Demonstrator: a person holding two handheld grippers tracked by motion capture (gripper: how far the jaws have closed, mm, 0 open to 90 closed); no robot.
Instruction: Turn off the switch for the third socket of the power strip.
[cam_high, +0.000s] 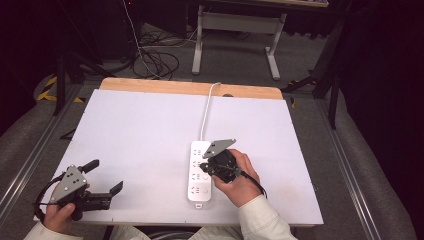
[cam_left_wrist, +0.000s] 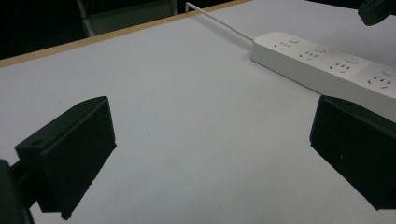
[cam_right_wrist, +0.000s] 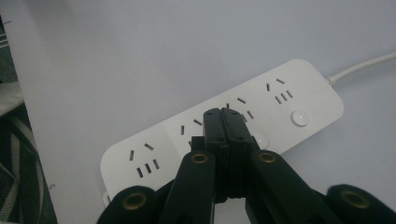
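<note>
Right gripper (cam_right_wrist: 223, 116), jaws together, hovers over power strip (cam_right_wrist: 224, 135) switches, pressing apparently underway; left gripper (cam_high: 102, 180) idle, jaws apart.

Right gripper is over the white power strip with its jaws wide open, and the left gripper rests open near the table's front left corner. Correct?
Not quite: the right gripper has its jaws shut, pressed together over the white plastic power strip, as the right gripper view shows. The rest stands: the left gripper rests open near the front left corner of the white table.
</note>
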